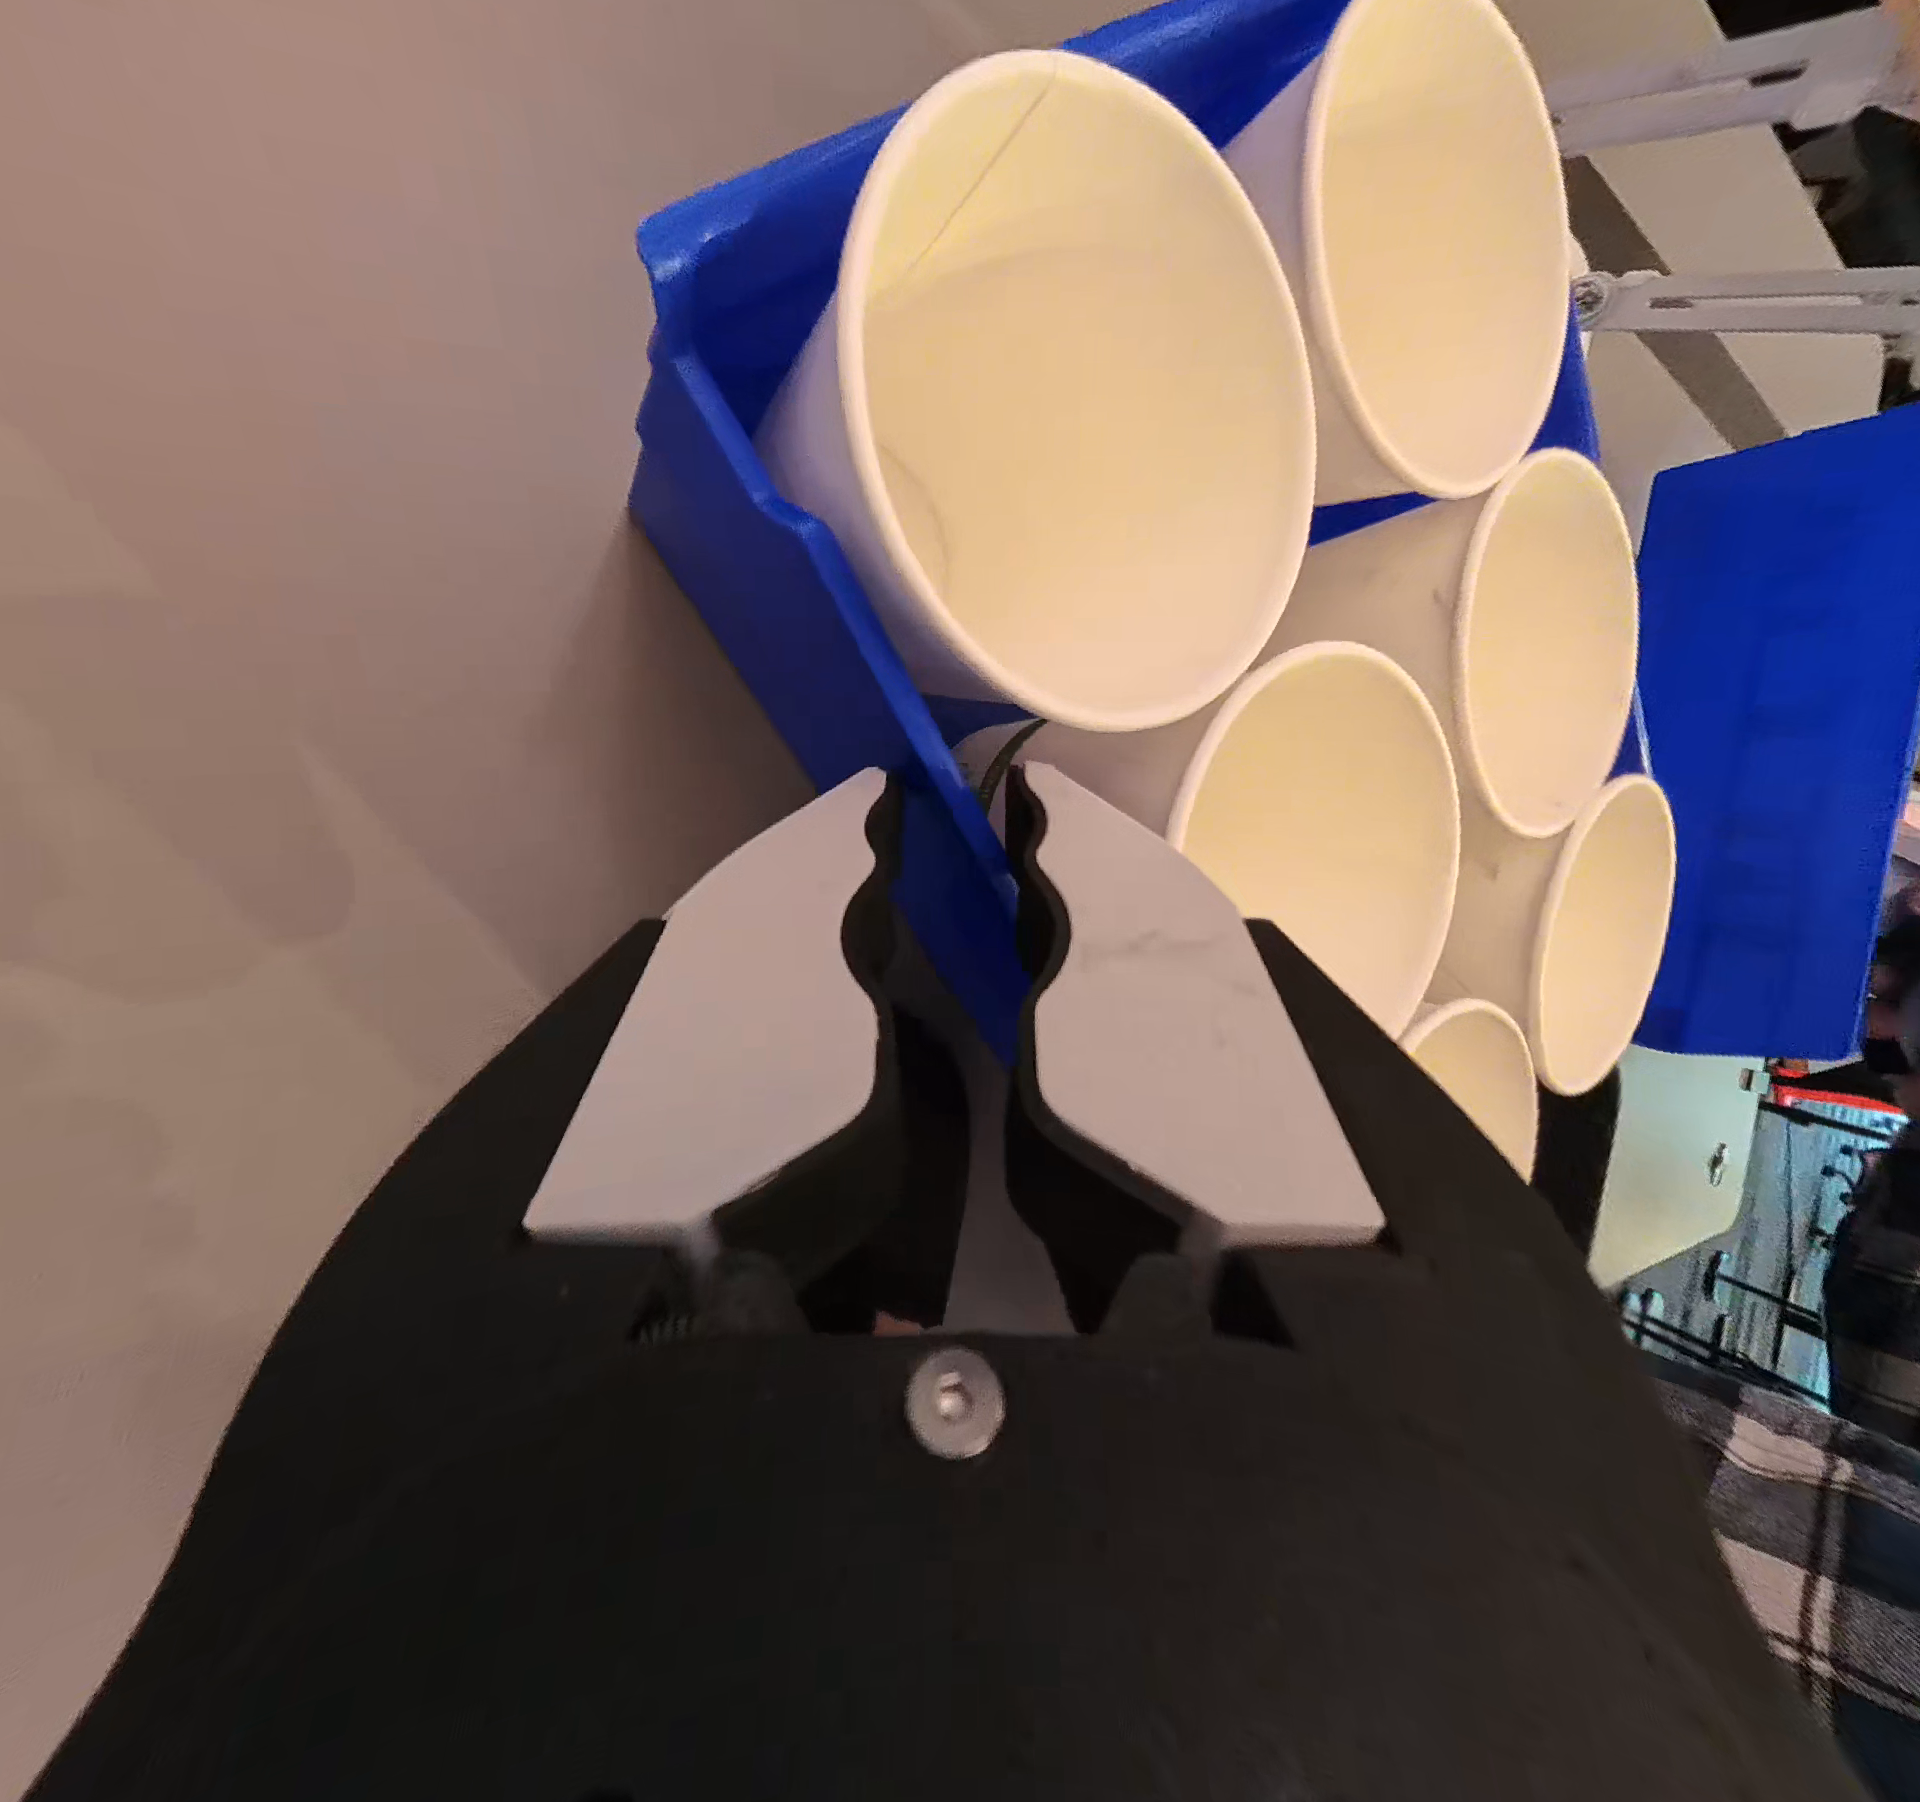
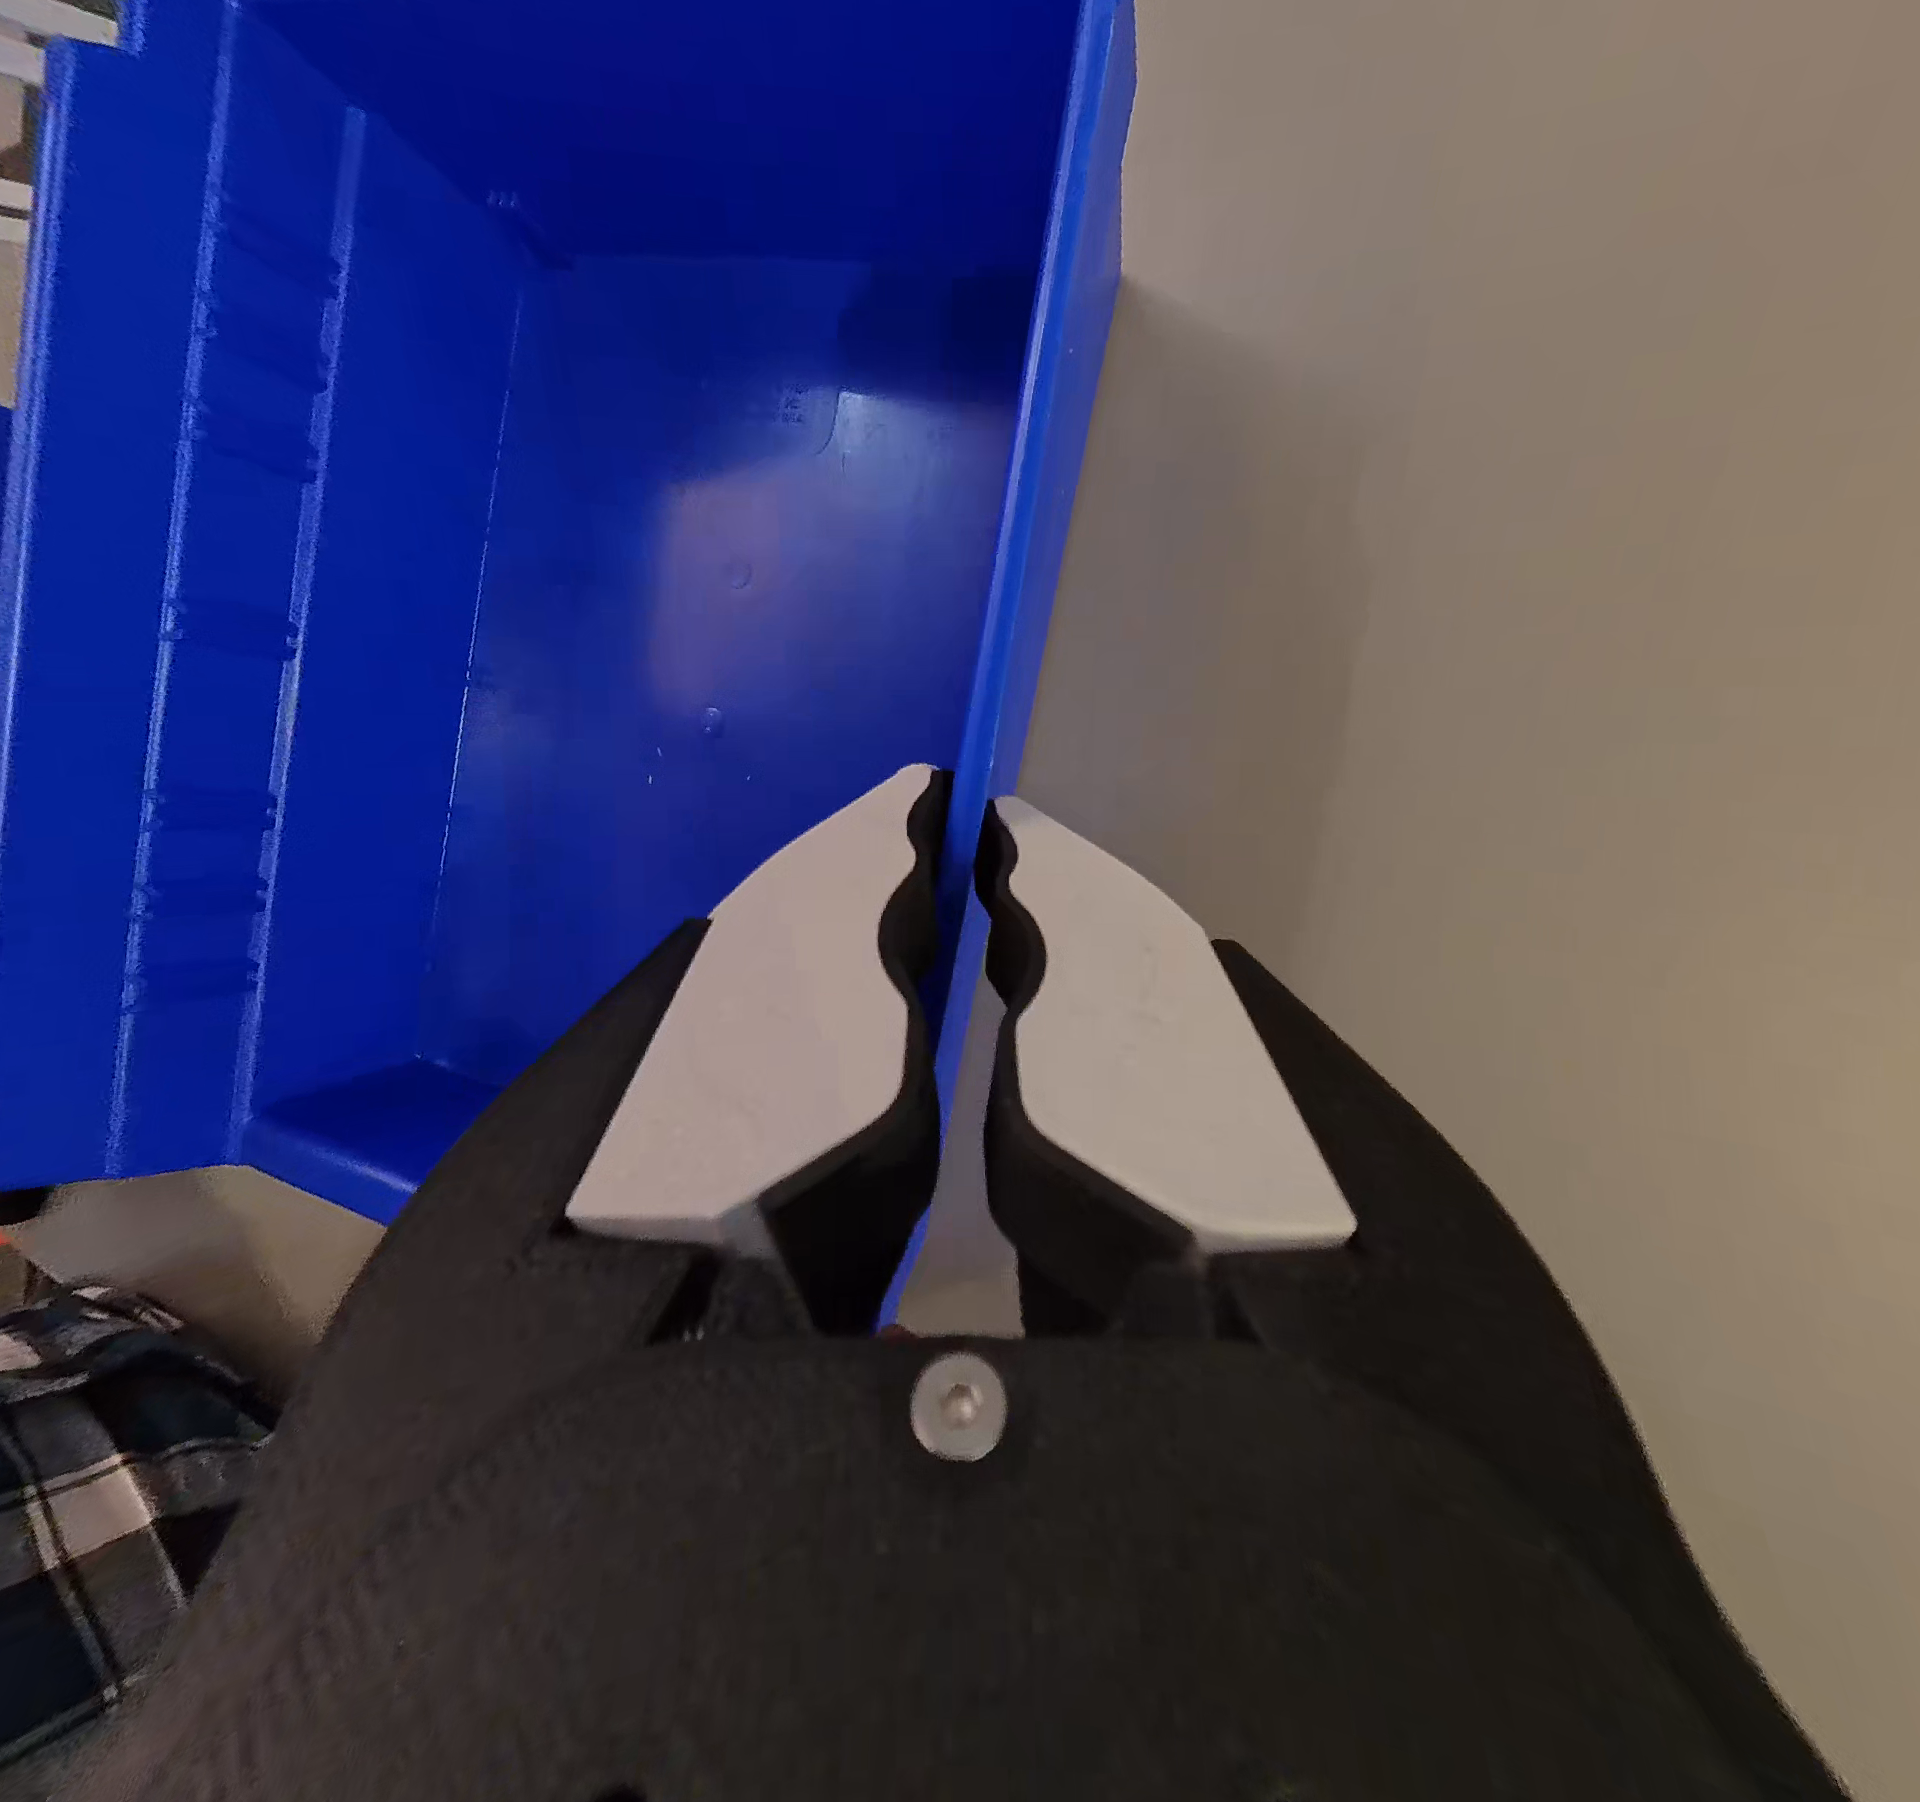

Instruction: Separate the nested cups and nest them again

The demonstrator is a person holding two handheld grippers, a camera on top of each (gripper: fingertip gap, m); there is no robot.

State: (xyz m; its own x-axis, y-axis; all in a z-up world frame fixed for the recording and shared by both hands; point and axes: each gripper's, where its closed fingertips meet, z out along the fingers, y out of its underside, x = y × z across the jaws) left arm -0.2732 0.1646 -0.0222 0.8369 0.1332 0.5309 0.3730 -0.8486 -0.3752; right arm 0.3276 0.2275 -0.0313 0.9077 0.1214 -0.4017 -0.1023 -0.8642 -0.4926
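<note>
Black gripper bodies with pale grey fingers are filling the lower half of both wrist views. Left gripper (image 1: 951, 796) is straddling the side wall of a blue plastic bin (image 1: 727, 464), one finger outside the wall and one inside; the jaws are standing slightly apart around that wall, and whether the pads are pressing on it cannot be told. Right gripper (image 2: 966, 796) is clamping the thin side wall of a second blue bin (image 2: 1049, 402), with both dark pads lying against the plastic.

Both bins are sitting on a plain beige tabletop (image 1: 312, 402), which is taking up most of the left wrist view's left side and the right wrist view's right side. Beyond the table edge, the room is appearing dim and cluttered, with white metal frame pieces (image 1: 1714, 298) and a strip of checked black-and-white fabric (image 1: 1818, 1596) at the lower right.

White paper cups (image 1: 1070, 422) are crowding the first bin, six open rims showing, all separate and tipped toward the camera by the view's angle. Nearest cups are standing just beside the inner finger, hemming it in. A thin dark cord (image 1: 1003, 765) is showing by that fingertip. Second bin's interior is showing only bare blue floor.
</note>
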